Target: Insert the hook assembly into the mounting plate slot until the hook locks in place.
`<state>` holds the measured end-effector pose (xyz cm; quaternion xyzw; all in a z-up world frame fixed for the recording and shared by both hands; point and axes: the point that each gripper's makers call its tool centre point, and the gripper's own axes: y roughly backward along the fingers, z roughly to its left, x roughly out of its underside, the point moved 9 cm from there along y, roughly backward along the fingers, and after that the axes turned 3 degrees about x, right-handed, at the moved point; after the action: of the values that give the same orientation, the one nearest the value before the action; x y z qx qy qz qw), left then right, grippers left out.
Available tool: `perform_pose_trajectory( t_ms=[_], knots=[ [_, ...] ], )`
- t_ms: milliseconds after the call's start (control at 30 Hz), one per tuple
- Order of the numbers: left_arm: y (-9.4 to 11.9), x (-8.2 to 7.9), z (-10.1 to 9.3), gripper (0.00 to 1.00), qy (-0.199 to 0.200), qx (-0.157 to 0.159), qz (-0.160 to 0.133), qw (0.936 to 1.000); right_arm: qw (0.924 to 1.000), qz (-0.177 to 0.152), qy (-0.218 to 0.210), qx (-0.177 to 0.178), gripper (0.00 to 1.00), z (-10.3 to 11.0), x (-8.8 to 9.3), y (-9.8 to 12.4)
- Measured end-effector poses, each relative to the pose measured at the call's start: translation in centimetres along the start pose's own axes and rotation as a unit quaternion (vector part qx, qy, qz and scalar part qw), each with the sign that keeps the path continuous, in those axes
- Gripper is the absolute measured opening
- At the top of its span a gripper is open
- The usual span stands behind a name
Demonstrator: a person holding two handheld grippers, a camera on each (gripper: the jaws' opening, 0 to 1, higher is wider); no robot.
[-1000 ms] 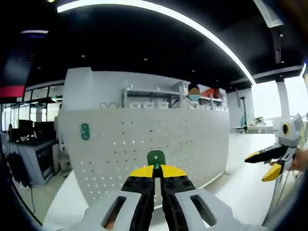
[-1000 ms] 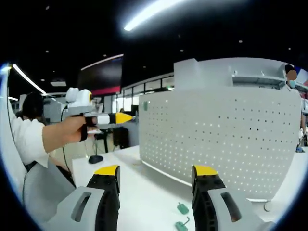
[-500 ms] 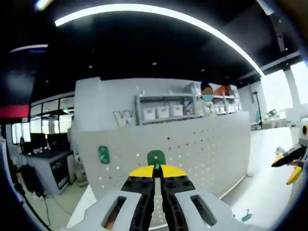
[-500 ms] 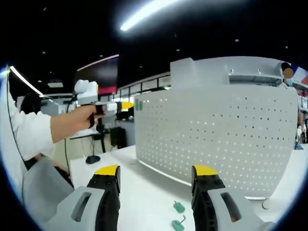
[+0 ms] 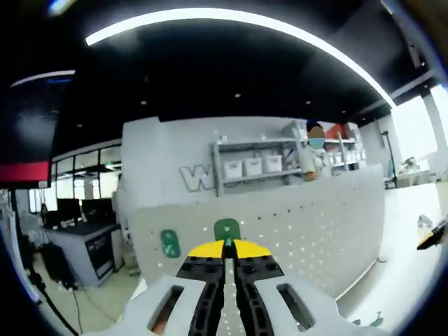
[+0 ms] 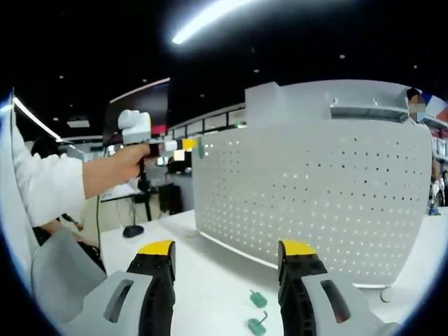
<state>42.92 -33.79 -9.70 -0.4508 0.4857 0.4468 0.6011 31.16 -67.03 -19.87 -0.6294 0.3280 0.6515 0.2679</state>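
Behind the white table (image 6: pixel 210 280) lies an open office with ceiling light strips, shelving with bins, and a person standing beyond the pegboard (image 6: pixel 315 189). That board stands upright on the table, its perforated face towards you, so the holes can be reached from the front.

Your left gripper (image 5: pixel 225 246) has its jaws pressed together on a green hook (image 5: pixel 227 229), whose top pokes up just past the yellow tips. You hold it raised and aimed at the upper left part of the board, probably so the hook can go straight into a hole. A second green hook (image 5: pixel 170 243) already sits on the board just left of your tips, near its left edge. In the right gripper view you can see the left gripper (image 6: pixel 183 145) up by the board's upper left corner; whether the held hook touches the board I cannot tell.

Your right gripper (image 6: pixel 227 249) is spread wide and holds nothing. It hangs low over the table in front of the board, touching nothing. Two spare hooks (image 6: pixel 257 311) lie on the table between its jaws, near the board's foot.
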Motion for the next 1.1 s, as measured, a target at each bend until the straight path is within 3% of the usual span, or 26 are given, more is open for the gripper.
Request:
perform_pose_trajectory(
  t_ms=[267,667,1100],
  knots=[
    [-1.5,0.2,0.5,0.03,-0.020,-0.035,-0.002,0.9992,1.0000,-0.002,0.002,0.008,0.59,-0.6,-0.2,0.1],
    [-3.1,0.5,1.0,0.03,-0.030,-0.047,0.006,0.9984,1.0000,0.002,0.004,0.008,0.59,-0.8,0.0,-0.1],
    [-3.2,0.9,1.3,0.03,-0.033,-0.054,0.008,0.9980,0.9999,0.006,0.007,0.010,0.59,-1.0,-0.1,0.1]
  ],
)
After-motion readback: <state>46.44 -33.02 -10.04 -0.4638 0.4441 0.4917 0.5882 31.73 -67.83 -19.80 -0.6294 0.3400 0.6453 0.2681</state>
